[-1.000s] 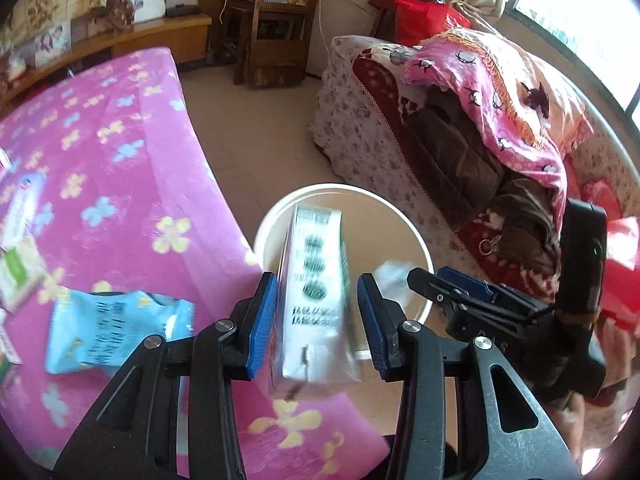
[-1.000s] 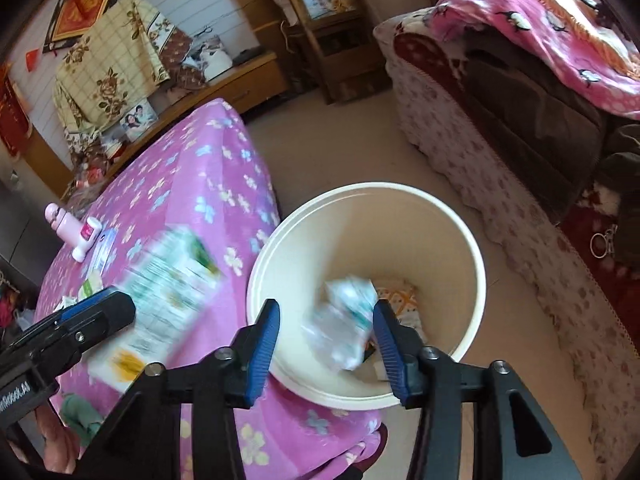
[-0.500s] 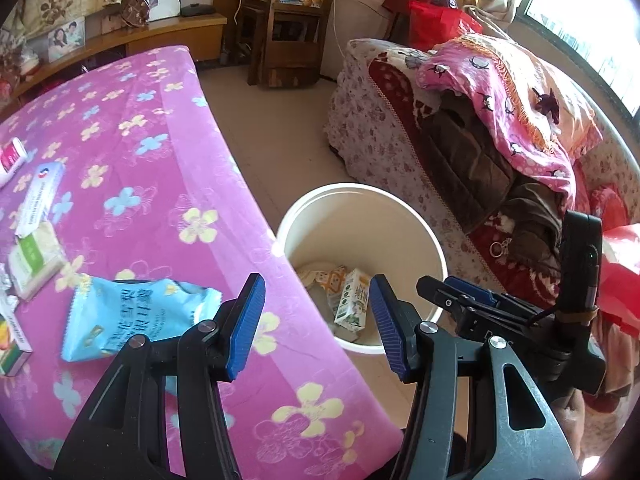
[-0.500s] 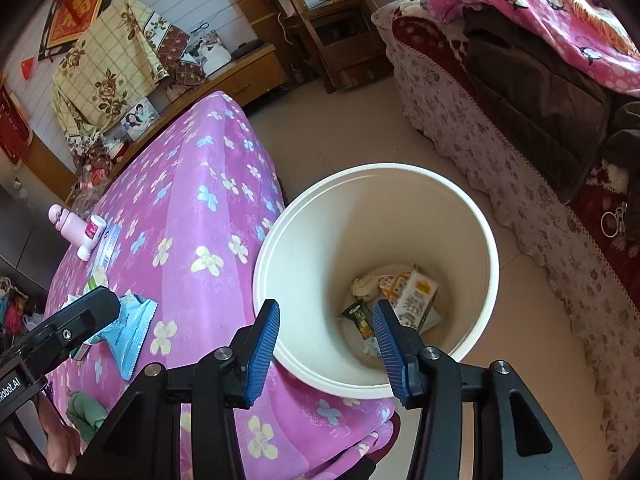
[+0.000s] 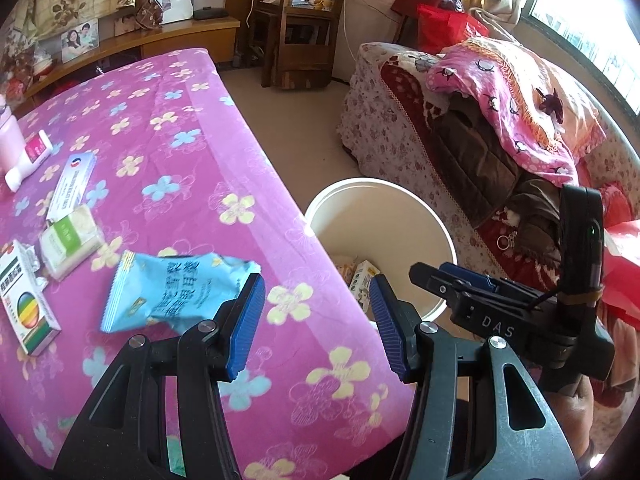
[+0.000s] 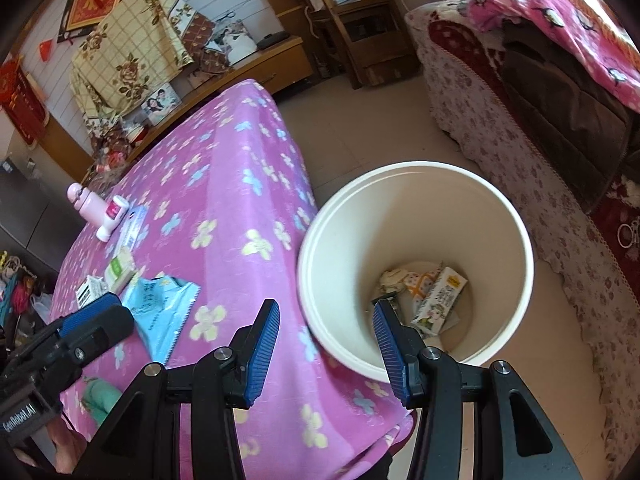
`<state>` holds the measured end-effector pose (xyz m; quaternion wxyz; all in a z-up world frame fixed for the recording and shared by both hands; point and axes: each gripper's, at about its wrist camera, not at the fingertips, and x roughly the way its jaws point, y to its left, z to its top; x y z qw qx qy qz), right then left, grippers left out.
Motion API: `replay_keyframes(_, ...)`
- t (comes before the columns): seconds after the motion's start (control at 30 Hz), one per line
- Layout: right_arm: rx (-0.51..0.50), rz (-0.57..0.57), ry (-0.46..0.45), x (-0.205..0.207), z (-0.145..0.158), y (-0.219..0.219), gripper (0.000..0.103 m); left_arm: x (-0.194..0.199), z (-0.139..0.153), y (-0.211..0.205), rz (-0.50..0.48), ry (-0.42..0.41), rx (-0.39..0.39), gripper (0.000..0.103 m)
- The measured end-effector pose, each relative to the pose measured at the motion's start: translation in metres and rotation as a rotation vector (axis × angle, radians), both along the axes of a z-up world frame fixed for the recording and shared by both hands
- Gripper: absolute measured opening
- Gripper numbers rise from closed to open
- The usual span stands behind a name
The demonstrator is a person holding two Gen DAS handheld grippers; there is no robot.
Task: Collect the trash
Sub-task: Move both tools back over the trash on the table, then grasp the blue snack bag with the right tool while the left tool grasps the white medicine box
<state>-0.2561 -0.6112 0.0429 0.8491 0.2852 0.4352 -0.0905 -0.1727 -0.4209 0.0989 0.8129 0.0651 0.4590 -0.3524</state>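
Note:
A cream trash bin point(image 5: 436, 224) point(image 6: 312, 240) stands on the floor beside the pink flowered table point(image 5: 168, 120) point(image 6: 224, 184). A milk carton point(image 6: 440, 300) point(image 5: 362, 280) and several wrappers lie at its bottom. A light blue snack bag point(image 5: 172, 292) point(image 6: 160, 312) lies on the table near its edge. My left gripper point(image 5: 316, 324) is open and empty above the table edge, just right of the bag. My right gripper point(image 6: 324, 344) is open and empty above the bin's near rim; it also shows in the left wrist view point(image 5: 448, 280).
On the table's left lie a green-white packet point(image 5: 70, 242), a rainbow-marked box point(image 5: 24, 300), a white-blue box point(image 5: 72, 184), a pink tube point(image 5: 28, 156) and a pink bottle point(image 6: 86, 202). A sofa with blankets point(image 5: 500, 112) flanks the bin. A wooden shelf point(image 5: 300, 24) stands behind.
My left gripper let go of the milk carton and my right gripper let go of crumpled trash; both fell into the bin. Both grippers have drifted left, toward the table.

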Motion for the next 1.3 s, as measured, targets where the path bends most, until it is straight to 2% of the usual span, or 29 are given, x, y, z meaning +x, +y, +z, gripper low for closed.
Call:
replay_keyframes(0.2, -0.008, 0.049, -0.02, 0.009, 0.013, 0.024, 0.048, -0.005, -0.001, 0.017, 0.007, 0.007, 0.003, 0.053)
replay_keyframes(0.3, -0.011, 0.08, -0.024, 0.015, 0.016, 0.036, 0.057, -0.003, -0.001, 0.031, 0.024, 0.018, 0.002, 0.053)
replay_keyframes(0.37, -0.013, 0.103, -0.026, 0.02, 0.018, 0.046, 0.058, 0.0, -0.001, 0.044, 0.044, 0.024, 0.0, 0.053)
replay_keyframes(0.57, -0.014, 0.199, -0.029, 0.043, 0.018, 0.079, 0.059, 0.02, -0.001, 0.098, 0.14, 0.034, 0.008, 0.053)
replay_keyframes(0.77, -0.029, 0.315, -0.02, 0.067, 0.017, 0.12, 0.064, 0.043, -0.009, 0.161, 0.264, 0.034, 0.033, 0.053)
replay_keyframes(0.97, -0.051, 0.38, -0.007, 0.084, 0.016, 0.149, 0.064, 0.058, -0.02, 0.213, 0.379, 0.029, 0.053, 0.053)
replay_keyframes(1.1, -0.051, 0.393, -0.006, 0.09, 0.017, 0.161, 0.065, 0.063, -0.023, 0.236, 0.421, 0.033, 0.049, 0.053)
replay_keyframes(1.2, -0.059, 0.404, -0.001, 0.094, 0.018, 0.168, 0.071, 0.065, -0.024, 0.244, 0.438, 0.037, 0.042, 0.053)
replay_keyframes(1.3, -0.063, 0.411, -0.005, 0.097, 0.019, 0.174, 0.071, 0.066, -0.023, 0.249, 0.446, 0.041, 0.032, 0.053)
